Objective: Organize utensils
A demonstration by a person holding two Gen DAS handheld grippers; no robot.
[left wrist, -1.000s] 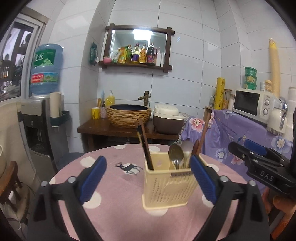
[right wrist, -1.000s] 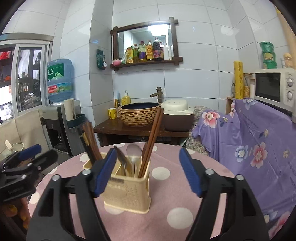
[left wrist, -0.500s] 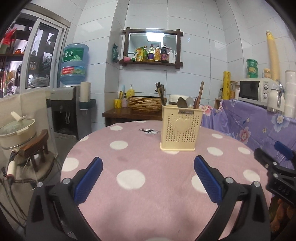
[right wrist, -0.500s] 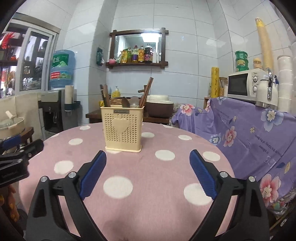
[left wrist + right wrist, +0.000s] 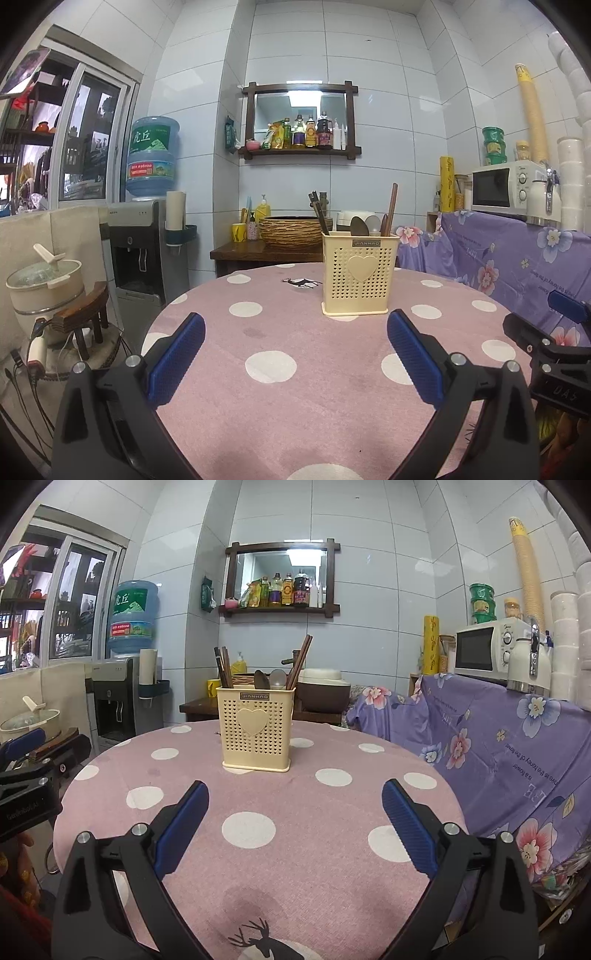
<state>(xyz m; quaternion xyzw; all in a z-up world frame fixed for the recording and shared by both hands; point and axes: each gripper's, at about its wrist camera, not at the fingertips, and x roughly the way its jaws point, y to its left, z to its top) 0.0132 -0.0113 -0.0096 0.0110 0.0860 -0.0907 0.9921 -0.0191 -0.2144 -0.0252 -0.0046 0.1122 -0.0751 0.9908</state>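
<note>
A cream perforated utensil holder (image 5: 357,274) with a heart on its front stands upright on the round pink polka-dot table (image 5: 273,332). It holds dark chopsticks (image 5: 318,213), metal spoons (image 5: 364,225) and brown chopsticks (image 5: 390,206). My left gripper (image 5: 295,339) is open and empty, low over the table, well short of the holder. In the right wrist view the holder (image 5: 255,728) stands mid-table with the chopsticks (image 5: 300,661) and the spoons (image 5: 269,679) in it. My right gripper (image 5: 295,812) is open and empty, also well back from it.
A purple flowered cloth (image 5: 517,738) covers the counter at the right, with a microwave (image 5: 484,650) and a white kettle (image 5: 528,668) on it. A water dispenser (image 5: 144,236) and a pot on a stool (image 5: 44,284) stand left. A wooden side table with a woven basin (image 5: 291,230) is behind.
Both grippers have drawn back and down from the holder, which now looks smaller and farther away. Both stay open and empty. The utensils in the holder have not moved.
</note>
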